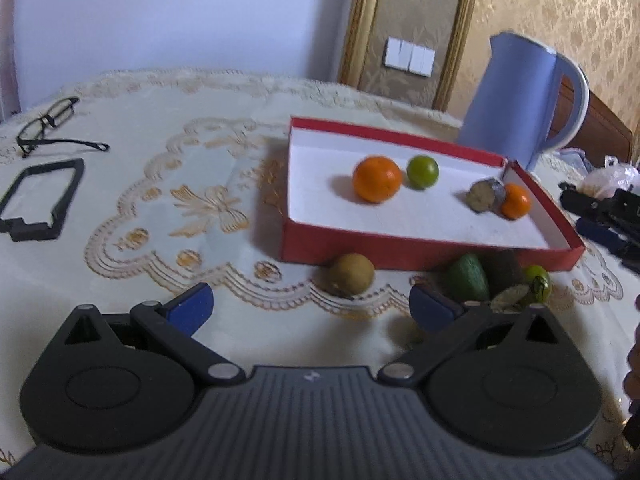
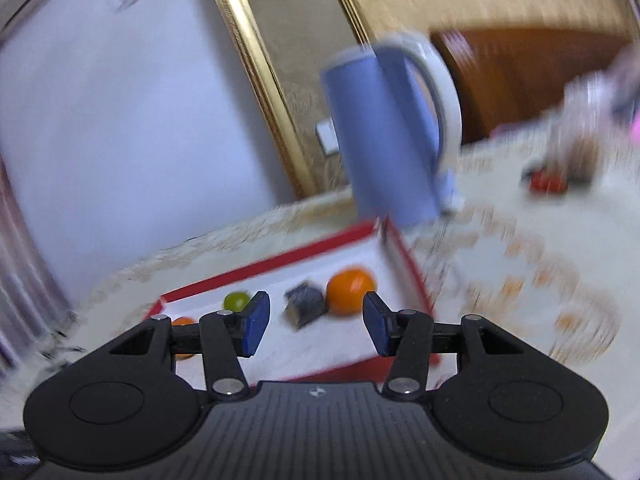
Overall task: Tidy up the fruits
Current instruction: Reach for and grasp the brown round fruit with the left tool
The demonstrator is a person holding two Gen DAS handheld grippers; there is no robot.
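Red box (image 1: 420,252) w/ white floor, long axis left-right. Inside: big orange (image 1: 377,179), lime (image 1: 422,172), grey cut fruit (image 1: 483,196), small orange (image 1: 516,201) far-right corner. Outside near wall: brown kiwi (image 1: 352,279), avocado (image 1: 468,283). Left gripper (image 1: 312,310) fingers wide, empty; right gripper (image 2: 316,326) spread, empty, above box.

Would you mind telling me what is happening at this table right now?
Fruit is being sorted into a red box. Two oranges, a lime and a cut dark piece already lie inside. A brown kiwi, an avocado and more fruit wait on the tablecloth in front of it. The left tool and right tool are both open and empty.
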